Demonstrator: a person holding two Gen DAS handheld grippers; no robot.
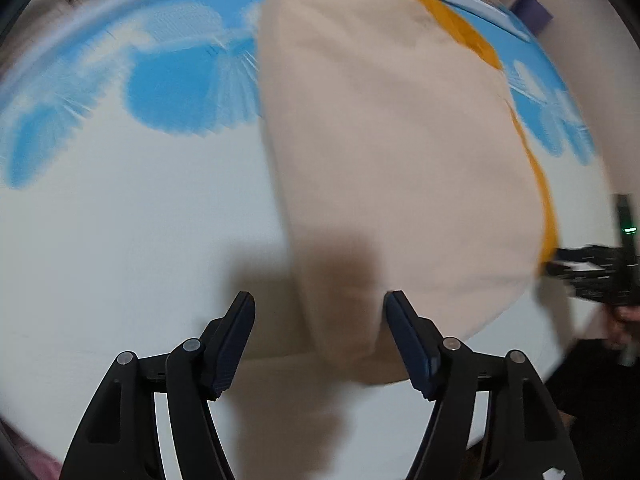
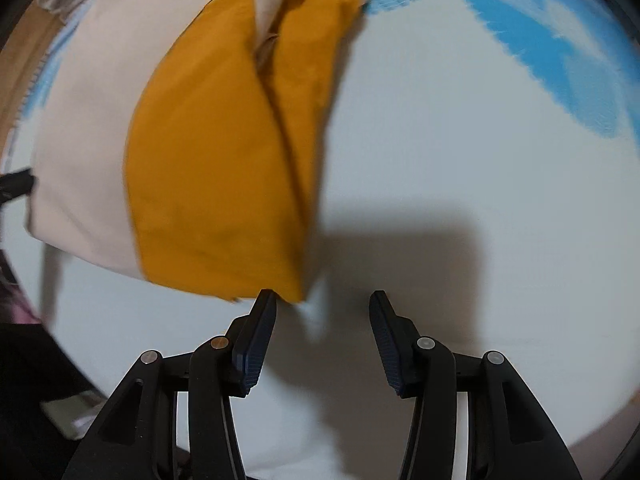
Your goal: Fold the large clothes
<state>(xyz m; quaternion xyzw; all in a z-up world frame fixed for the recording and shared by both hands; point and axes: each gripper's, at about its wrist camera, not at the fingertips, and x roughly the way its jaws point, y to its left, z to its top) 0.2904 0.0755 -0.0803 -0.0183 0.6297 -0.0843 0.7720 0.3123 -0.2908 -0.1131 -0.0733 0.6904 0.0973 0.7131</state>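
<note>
Both my tools point down at the bed. My left gripper [image 1: 319, 300] stands apart, empty, over the garment [image 1: 392, 152], soft beige cloth with a mustard panel, folded flat on the smooth white-and-blue sheet [image 1: 120, 220]. My right gripper [image 2: 322, 298] gapes empty beside its mustard corner.

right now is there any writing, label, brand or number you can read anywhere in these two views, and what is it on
None: no readable text in either view.
The beige and mustard garment shows plain cloth, no tag or print in sight.
The white and blue sheet under it carries only a blurred pattern, no letters.
The left gripper and right gripper show no markings.
Both views are motion-blurred, so any small print would be lost.
</note>
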